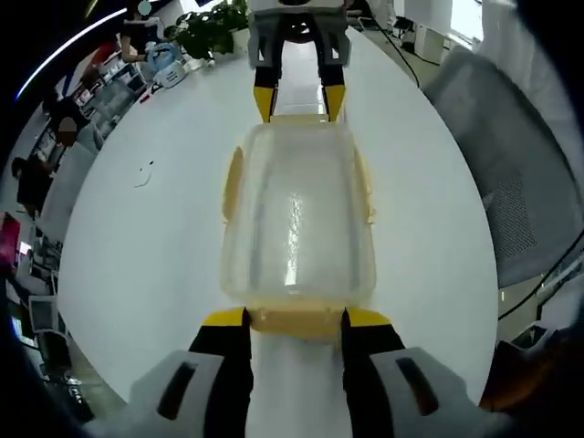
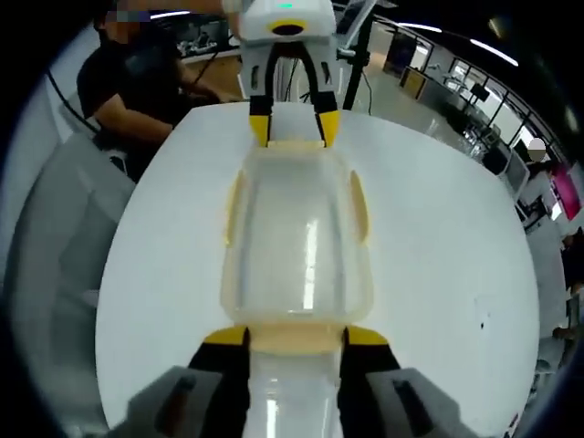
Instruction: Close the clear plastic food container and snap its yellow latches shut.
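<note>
Apparently light, stiff, slick: clear plastic food container (image 1: 297,219) lies mid white table (image 1: 137,255), left gripper (image 1: 297,321) and right gripper (image 2: 297,339) jaws spread at end yellow latches (image 1: 297,319); press there

The container (image 1: 297,224) lies on the table (image 1: 137,274), lid on, between the 2 grippers, 1 at each short end. The left gripper (image 1: 296,319) faces the right gripper (image 1: 298,96) across it. A plant (image 1: 212,29) stands at the table's far edge; a chair (image 1: 511,173) lies beside the table
</note>
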Demonstrator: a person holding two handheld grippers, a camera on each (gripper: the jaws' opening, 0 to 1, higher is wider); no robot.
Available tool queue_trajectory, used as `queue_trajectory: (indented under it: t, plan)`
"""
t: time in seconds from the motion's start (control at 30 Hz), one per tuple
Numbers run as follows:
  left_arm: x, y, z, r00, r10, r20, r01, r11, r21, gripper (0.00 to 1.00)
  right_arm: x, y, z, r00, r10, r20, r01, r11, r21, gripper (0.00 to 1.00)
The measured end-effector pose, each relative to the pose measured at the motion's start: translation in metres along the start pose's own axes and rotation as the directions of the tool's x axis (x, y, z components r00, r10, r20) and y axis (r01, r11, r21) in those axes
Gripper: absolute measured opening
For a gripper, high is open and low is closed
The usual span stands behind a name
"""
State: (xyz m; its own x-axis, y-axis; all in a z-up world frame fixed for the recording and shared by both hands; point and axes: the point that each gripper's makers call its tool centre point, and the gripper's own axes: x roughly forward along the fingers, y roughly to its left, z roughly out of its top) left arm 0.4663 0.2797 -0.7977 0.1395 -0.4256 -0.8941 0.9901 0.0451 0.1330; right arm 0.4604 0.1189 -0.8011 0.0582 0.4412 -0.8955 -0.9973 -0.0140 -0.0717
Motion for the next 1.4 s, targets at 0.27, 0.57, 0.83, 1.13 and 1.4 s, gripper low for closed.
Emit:
queue_trajectory:
  t: [0.27,0.57,0.83,1.13,1.4]
  plan:
    - [-0.002,-0.003,0.017,1.0,-0.004,0.012,0.005,1.0,-0.012,0.36,-0.016,0.004,-0.007,1.0,0.009,0.009,-0.009,1.0,-0.003,0.34]
    - [-0.008,-0.001,0.04,0.999,0.02,0.036,-0.02,1.0,0.012,0.36,-0.035,0.003,-0.018,1.0,-0.008,0.011,0.008,1.0,-0.005,0.34]
    - [-0.005,-0.005,0.056,0.999,0.021,0.035,-0.022,1.0,0.02,0.36,-0.045,0.008,-0.03,1.0,-0.021,0.01,0.021,1.0,-0.003,0.35]
    - [0.002,-0.011,0.073,0.999,0.021,0.034,-0.022,0.999,0.037,0.36,-0.053,0.016,-0.047,0.999,-0.032,0.013,0.032,0.999,0.011,0.35]
    - [0.007,-0.012,0.09,0.999,0.023,0.039,-0.025,0.998,0.051,0.36,-0.064,0.018,-0.062,0.999,-0.044,0.015,0.044,0.999,0.023,0.35]
